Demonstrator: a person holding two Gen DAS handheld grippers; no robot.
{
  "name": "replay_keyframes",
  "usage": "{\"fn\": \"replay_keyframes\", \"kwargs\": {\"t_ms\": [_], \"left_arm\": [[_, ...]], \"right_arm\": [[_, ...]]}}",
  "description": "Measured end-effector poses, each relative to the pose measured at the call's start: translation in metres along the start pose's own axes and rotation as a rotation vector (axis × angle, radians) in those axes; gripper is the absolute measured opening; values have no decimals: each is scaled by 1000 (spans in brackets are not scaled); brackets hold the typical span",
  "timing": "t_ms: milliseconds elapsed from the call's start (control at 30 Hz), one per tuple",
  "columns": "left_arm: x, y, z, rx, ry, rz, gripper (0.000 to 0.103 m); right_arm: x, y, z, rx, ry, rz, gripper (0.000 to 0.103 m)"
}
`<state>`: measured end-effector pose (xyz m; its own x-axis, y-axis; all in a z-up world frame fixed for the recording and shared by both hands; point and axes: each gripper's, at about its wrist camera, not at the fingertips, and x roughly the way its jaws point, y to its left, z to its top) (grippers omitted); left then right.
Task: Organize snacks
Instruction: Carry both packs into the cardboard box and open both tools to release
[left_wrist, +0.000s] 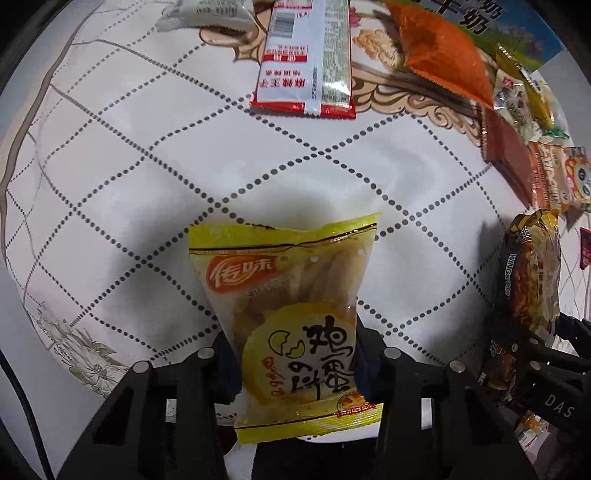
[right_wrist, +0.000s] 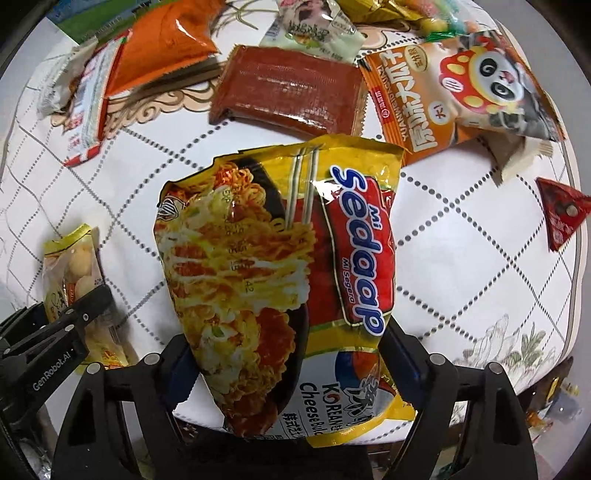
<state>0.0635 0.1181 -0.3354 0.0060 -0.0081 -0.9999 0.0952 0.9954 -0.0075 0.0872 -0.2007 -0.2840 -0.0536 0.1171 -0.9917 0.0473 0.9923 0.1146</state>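
Note:
My left gripper (left_wrist: 295, 358) is shut on a yellow egg-biscuit packet (left_wrist: 288, 295) and holds it above the white tablecloth (left_wrist: 110, 166). My right gripper (right_wrist: 291, 354) is shut on a yellow Mi Sedaap noodle packet (right_wrist: 280, 266), held above the cloth. The noodle packet also shows at the right of the left wrist view (left_wrist: 528, 288). The yellow packet and the left gripper (right_wrist: 70, 325) show at the left of the right wrist view.
Far side of the table holds loose snacks: a red-and-white packet (left_wrist: 306, 59), an orange bag (left_wrist: 439, 55), a brown-red flat packet (right_wrist: 288, 88), a panda-print bag (right_wrist: 461, 88), a grey-white packet (left_wrist: 207, 14). A small red triangular packet (right_wrist: 561, 214) lies near the right edge.

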Motion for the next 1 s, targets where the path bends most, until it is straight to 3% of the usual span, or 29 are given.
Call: {"fn": "replay_keyframes", "kwargs": {"t_ms": [100,300,400,500,633,733,967,1000], "left_arm": [[-16,9,-5,9,-25,-21,42],[-71,32,-5,33,-130,-81,42],[-108,37,5,40,-186,-125,42],[-161,13,32,51,-236,-171,42],[-222,-25,89,71,-284,-201,42],[-251,-54,145,80,-327,-187,42],[-254,-78,295,49,-292,-168,42],[-248,-78,310,42,-280,-163,42]], "right_arm": [[-14,0,-7,16,-32,26,88],[-78,-11,-8,65,-109,134,88],[-116,-16,0,74,-169,183,88],[-155,-20,14,76,-222,218,88],[-205,-29,60,61,-285,266,88],[-224,-33,56,26,-335,269,88],[-205,-28,63,6,-331,248,88],[-201,-30,80,8,-321,246,88]]}}
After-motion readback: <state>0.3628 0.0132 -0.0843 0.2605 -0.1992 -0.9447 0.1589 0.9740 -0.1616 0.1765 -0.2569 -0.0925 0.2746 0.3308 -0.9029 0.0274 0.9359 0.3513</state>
